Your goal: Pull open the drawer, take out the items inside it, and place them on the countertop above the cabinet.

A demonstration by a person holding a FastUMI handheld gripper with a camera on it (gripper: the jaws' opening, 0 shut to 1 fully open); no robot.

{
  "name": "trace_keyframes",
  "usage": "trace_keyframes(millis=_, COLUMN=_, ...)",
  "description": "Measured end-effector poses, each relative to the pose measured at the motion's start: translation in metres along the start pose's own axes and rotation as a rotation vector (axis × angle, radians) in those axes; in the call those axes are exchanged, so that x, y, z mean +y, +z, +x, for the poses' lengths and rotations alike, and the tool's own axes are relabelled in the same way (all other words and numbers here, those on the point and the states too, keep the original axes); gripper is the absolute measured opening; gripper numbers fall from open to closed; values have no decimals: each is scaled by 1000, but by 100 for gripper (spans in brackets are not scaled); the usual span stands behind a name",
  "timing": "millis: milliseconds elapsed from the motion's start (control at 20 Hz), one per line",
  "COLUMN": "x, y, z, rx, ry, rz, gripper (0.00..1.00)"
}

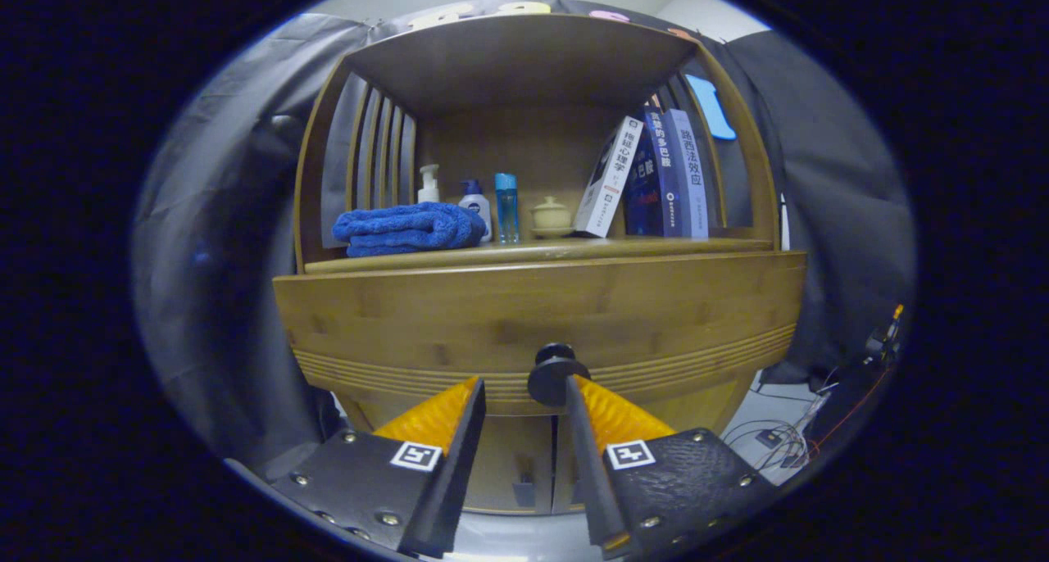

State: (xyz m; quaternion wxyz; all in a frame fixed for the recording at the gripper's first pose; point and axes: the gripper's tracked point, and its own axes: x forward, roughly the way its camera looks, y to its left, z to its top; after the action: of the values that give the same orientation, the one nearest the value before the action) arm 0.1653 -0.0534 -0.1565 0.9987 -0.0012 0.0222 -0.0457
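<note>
The wooden cabinet's drawer front (pixel 459 316) looks closed, and what is inside it is hidden. Its round dark knob (pixel 554 373) sticks out at the lower middle of the front. My gripper (pixel 524 386) is open and right up at the drawer. The knob sits in the gap, close against the right fingertip (pixel 575 394), while the left fingertip (pixel 474 394) stands well apart from it. The countertop (pixel 639 247) runs just above the drawer.
On the countertop lie a folded blue towel (pixel 407 228), a pump bottle (pixel 428 184), two more small bottles (pixel 506 207), a lidded cup (pixel 550 215) and three leaning books (pixel 656 177). Two cabinet doors (pixel 516 464) sit below the drawer. Cables (pixel 778 439) trail on the floor to the right.
</note>
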Motion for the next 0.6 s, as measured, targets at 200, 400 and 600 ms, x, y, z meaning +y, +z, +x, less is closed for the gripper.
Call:
trace_keyframes(millis=200, x=-11, y=16, z=-3, rx=-45, ry=-65, rz=12, gripper=68)
trace_keyframes(millis=400, x=-20, y=-4, z=23, rx=71, ry=-105, rz=-13, gripper=75)
trace_keyframes(millis=600, x=-16, y=0, z=25, rx=64, ry=-135, rz=-72, gripper=50)
